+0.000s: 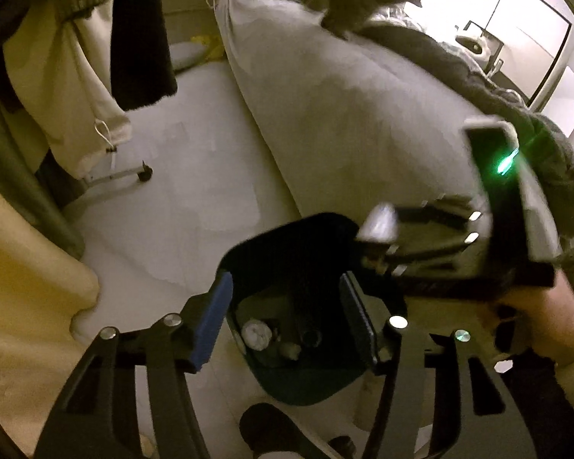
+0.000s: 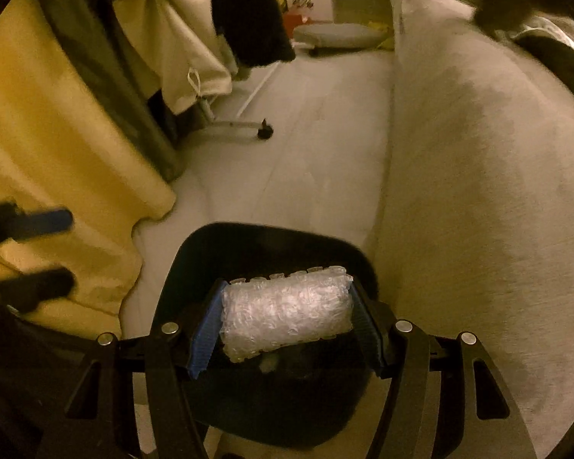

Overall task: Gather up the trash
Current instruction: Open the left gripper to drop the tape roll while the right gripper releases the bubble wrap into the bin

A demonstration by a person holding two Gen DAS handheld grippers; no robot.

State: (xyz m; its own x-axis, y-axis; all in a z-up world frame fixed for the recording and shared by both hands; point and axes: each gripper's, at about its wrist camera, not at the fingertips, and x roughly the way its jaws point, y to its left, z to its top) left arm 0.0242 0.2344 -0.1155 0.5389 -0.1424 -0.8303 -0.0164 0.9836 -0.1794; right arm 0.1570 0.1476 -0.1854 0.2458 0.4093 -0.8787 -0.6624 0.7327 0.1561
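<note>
Bubble wrap [image 2: 287, 311]: one roll clamped in right gripper [image 2: 287, 317] above bin [image 2: 271, 237]; left gripper [image 1: 285, 319] empty, parted.

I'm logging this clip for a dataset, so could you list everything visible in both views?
Bubble wrap: one, clear, clamped in the right gripper above the bin.
Trash bin: one, black, on the floor beside the bed; small pale scraps inside.
Bed: one, grey cover, right side.
Hanging clothes: several, cream, black, olive, on a wheeled rack.
Yellow fabric: one, draped at left.
Left gripper: empty, fingers blue and black.
Right gripper: fingers blue and black.
Hand: one, holding the right gripper.
</note>
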